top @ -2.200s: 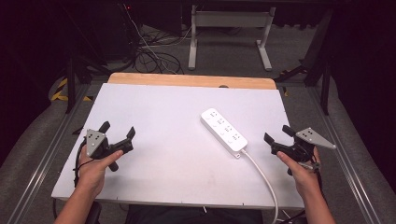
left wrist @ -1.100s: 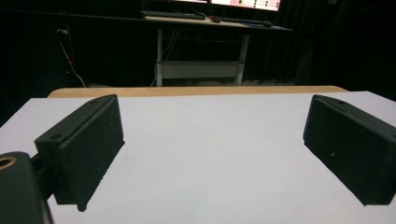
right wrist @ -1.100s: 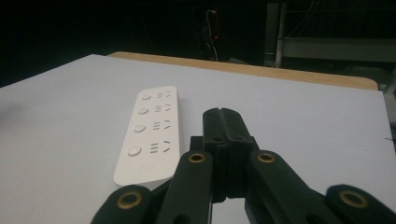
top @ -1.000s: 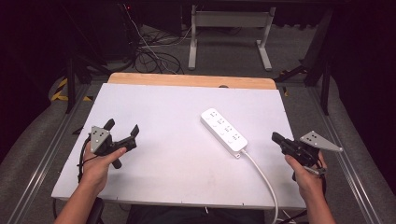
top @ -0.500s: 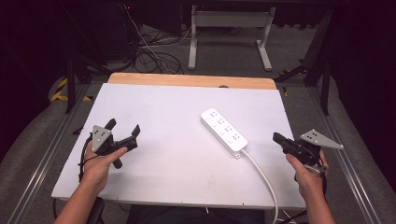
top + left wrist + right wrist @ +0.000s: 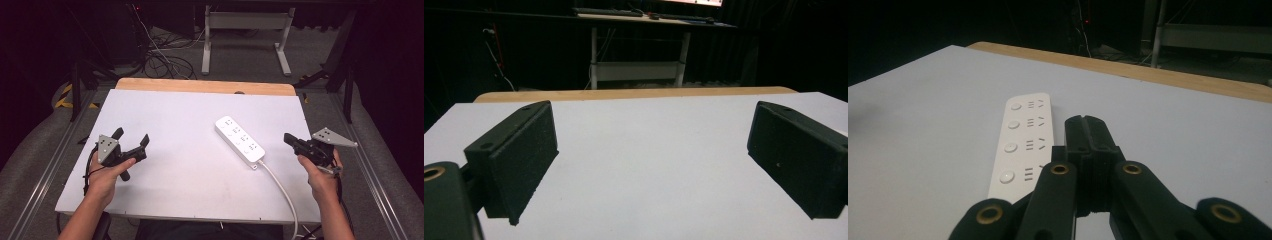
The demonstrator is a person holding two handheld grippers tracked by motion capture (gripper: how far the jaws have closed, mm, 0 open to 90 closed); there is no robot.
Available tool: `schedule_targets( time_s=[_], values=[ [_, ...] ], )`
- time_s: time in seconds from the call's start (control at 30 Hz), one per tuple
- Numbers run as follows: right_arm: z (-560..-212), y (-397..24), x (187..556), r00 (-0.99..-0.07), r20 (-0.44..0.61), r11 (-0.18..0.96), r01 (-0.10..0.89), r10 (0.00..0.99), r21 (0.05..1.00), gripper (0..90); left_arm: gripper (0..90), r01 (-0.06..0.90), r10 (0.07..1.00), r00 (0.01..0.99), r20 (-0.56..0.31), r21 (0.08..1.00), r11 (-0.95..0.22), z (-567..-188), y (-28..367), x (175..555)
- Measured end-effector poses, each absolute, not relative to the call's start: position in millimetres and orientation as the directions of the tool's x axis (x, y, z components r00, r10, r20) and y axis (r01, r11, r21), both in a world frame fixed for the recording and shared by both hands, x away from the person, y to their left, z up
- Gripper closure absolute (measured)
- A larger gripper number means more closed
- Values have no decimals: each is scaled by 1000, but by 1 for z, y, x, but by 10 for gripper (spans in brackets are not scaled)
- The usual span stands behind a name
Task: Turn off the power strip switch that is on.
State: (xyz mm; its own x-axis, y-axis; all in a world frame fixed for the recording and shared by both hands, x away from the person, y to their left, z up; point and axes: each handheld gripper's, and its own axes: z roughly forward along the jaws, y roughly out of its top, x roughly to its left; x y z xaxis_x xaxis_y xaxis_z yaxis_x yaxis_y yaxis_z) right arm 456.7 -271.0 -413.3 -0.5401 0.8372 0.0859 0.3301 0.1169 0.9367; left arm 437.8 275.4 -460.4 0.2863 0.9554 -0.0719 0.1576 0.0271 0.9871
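The left gripper (image 6: 131, 141) is held over the table's (image 6: 190, 175) left side, jaws wide with nothing between them. The power strip (image 6: 240, 141) lies right of centre, its cord (image 6: 280, 187) running to the near edge. Just right of it, the right gripper (image 6: 290, 140) has its jaws pressed together, empty.

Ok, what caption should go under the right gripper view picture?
Shut right gripper pointing at a white power strip on the white table.
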Motion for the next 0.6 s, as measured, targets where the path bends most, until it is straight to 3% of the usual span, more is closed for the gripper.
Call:
schedule_targets(
  time_s=[0.6],
  values=[
    [-411, -233, 478, -593, 67, 178, 346, 802, 921, 900, 65, 159, 958, 279, -69, 987, 25, -461, 278, 436]
  ],
)
